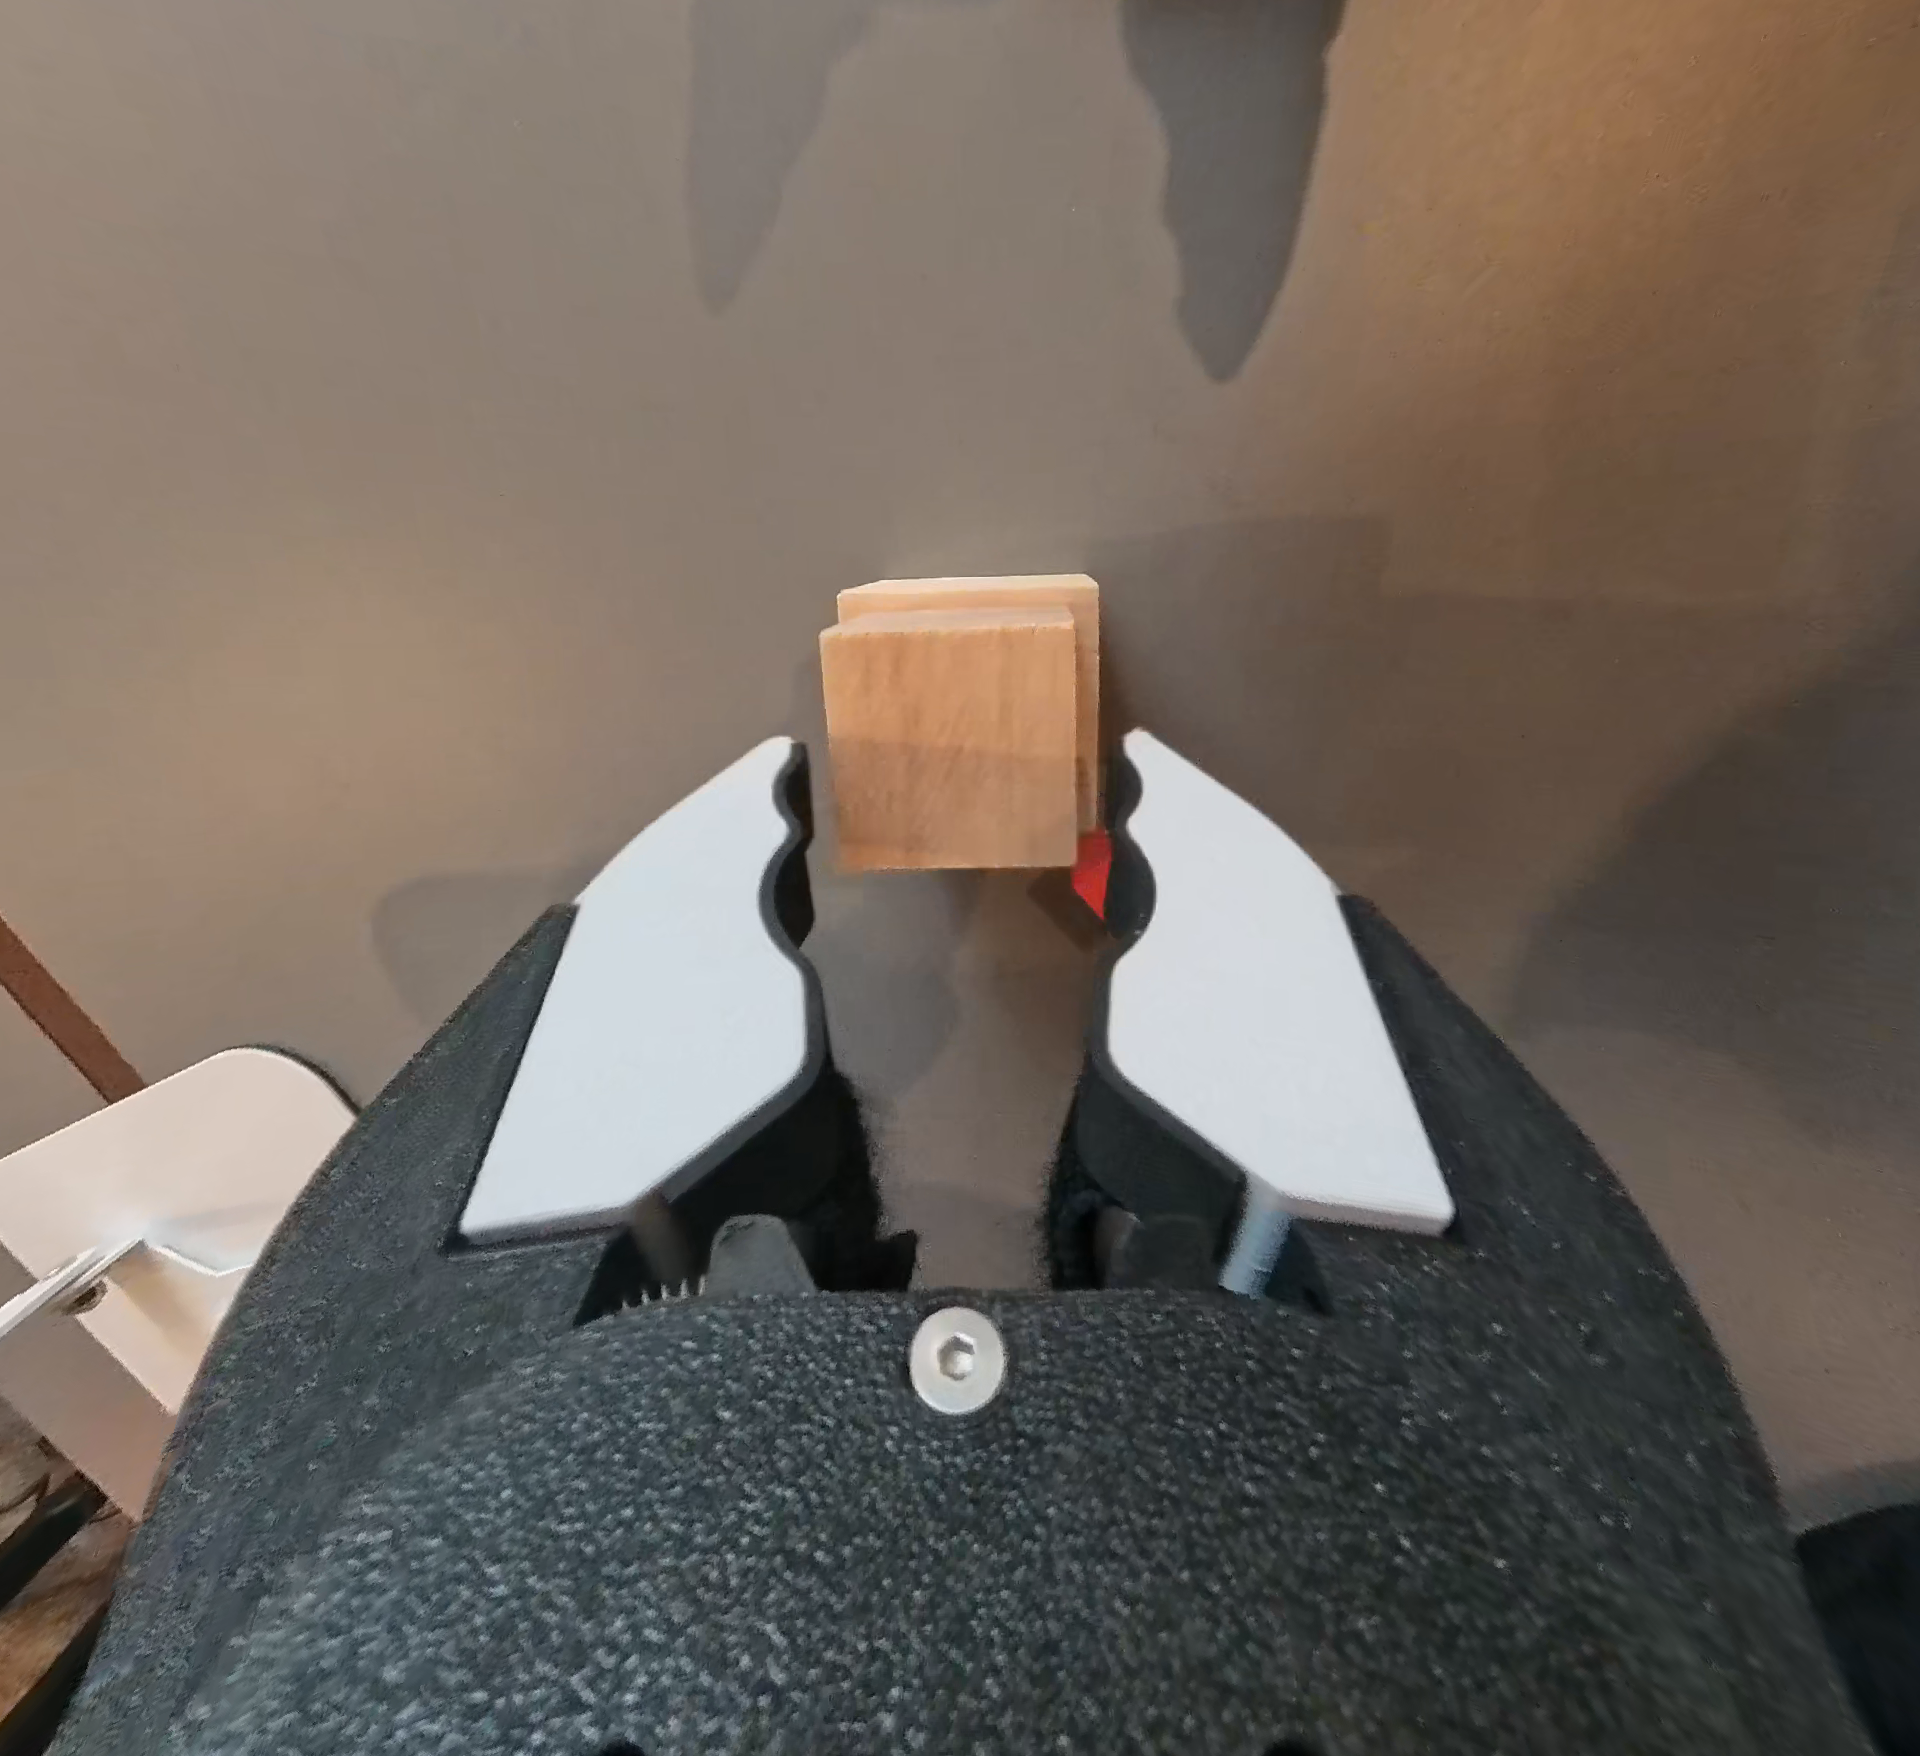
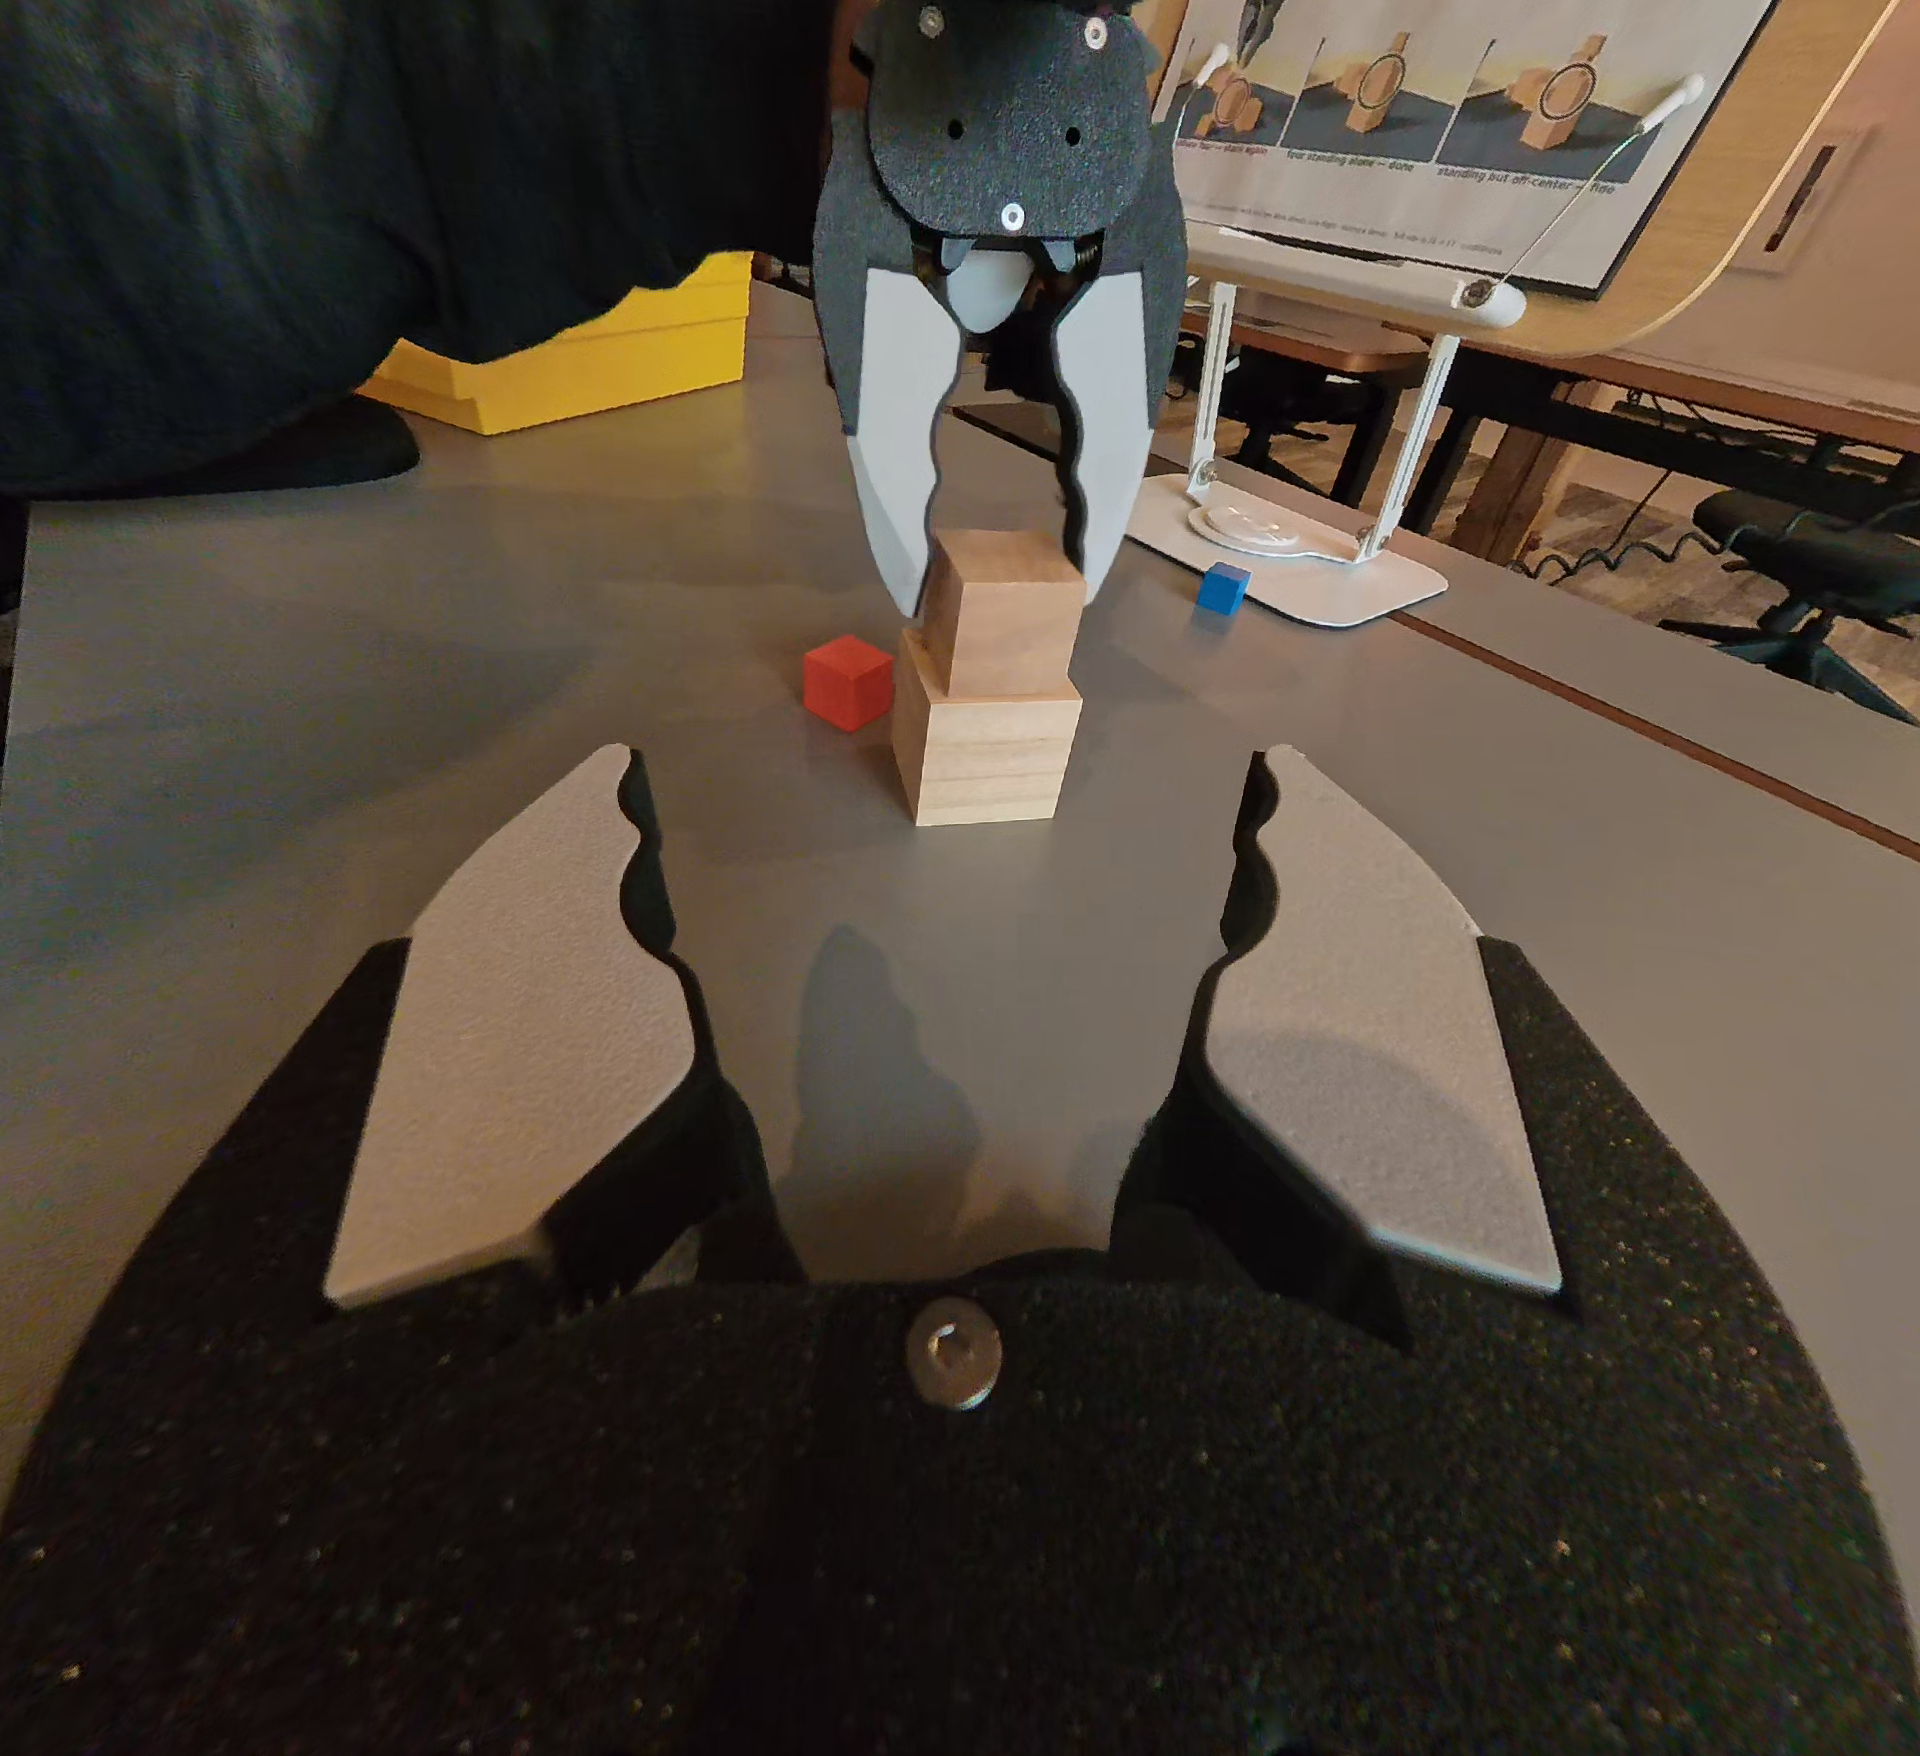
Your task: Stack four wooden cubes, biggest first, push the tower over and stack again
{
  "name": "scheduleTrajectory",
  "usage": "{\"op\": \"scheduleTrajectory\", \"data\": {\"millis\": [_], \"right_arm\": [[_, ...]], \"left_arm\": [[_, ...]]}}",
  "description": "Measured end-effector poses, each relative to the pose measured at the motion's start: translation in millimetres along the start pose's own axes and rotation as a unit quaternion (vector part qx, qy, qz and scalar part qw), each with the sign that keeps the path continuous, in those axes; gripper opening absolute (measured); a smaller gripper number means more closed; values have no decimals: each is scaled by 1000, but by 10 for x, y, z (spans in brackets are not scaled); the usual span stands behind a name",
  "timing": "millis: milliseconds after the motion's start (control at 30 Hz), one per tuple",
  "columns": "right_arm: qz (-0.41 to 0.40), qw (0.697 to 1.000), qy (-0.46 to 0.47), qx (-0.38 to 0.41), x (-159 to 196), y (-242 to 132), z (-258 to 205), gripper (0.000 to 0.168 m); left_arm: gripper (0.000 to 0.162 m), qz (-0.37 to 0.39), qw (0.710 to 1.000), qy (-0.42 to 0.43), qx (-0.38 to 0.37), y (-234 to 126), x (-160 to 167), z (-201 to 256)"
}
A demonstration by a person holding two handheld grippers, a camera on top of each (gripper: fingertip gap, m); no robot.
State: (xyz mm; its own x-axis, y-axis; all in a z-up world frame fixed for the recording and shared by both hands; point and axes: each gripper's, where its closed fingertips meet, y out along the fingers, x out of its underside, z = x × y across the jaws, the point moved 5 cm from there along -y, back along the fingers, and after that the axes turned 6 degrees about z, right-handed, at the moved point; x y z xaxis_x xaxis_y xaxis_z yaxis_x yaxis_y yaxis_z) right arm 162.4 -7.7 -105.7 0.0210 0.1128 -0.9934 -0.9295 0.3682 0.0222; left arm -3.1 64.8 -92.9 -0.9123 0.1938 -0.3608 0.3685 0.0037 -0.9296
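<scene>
Stack: a second wooden cube (image 2: 1000,613) sits on the biggest wooden cube (image 2: 982,750) at centre frame of the right wrist view, shifted a little toward the upper right so the base shows a ledge at left
Left gripper (image 2: 992,579): hangs straight down over the stack, its fingers (image 2: 902,501) flanking the upper cube's top; in the left wrist view (image 1: 961,776) a thin gap shows at each side, so they look just parted, a hold released or nearly so; I judge it open, not clamped
Right gripper (image 2: 951,787): low in the frame, fingers spread wide and holding nothing, pointing along the bench (image 2: 312,719) at the stack
Next cube: the red cube (image 2: 849,682) rests on the bench just left of the base, touching or nearly so; I cannot tell which
Smallest: the blue cube (image 2: 1222,588) lies to the upper right, near a white stand (image 2: 1340,594)
Key relation: red lies ahead and slightly left of the right fingers, with the left gripper directly above it, so either could take it
Progress: two of four stacked
</scene>
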Motion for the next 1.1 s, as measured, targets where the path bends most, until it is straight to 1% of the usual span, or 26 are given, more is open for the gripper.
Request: {"op": "scheduleTrajectory", "data": {"millis": [133, 300, 367, 500, 667, 833, 933, 967, 1033, 1067, 1100], "right_arm": [[0, 1000, -1, 0, -1, 0, -1, 105], [1, 1000, 1, 0, -1, -1, 1, 105], [-2, 1000, 2, -1, 3, 4, 2, 105], [-2, 1000, 1, 0, 5, 5, 1, 105], [1, 1000, 5, 1, 1, 0, 10, 105], [3, 1000, 9, 1, -2, -3, 18, 105], [2, 1000, 9, 1, -1, -2, 18, 104], [2, 1000, 9, 1, -1, -2, 19, 104], [3, 1000, 9, 2, -2, -3, 18, 104], [4, 1000, 9, 2, -4, -4, 18, 104], [4, 1000, 9, 2, -5, -5, 18, 104]], "left_arm": [[72, 7, 1000, -8, -13, -69, 27, -13], [95, 29, 998, -50, -38, -183, 194, 65], [98, 27, 996, -70, -42, -169, 326, 136], [98, 22, 993, -107, -35, -51, 576, 282], [90, 25, 987, -153, -46, 145, 721, 347], [82, 41, 981, -187, -38, 287, 680, 411], [68, 36, 983, -178, -37, 332, 658, 448], [59, 33, 984, -170, -40, 342, 661, 450], [33, 25, 985, -162, -48, 347, 684, 437], [28, 24, 986, -160, -52, 341, 696, 428], [28, 23, 986, -158, -53, 325, 706, 422]]}}
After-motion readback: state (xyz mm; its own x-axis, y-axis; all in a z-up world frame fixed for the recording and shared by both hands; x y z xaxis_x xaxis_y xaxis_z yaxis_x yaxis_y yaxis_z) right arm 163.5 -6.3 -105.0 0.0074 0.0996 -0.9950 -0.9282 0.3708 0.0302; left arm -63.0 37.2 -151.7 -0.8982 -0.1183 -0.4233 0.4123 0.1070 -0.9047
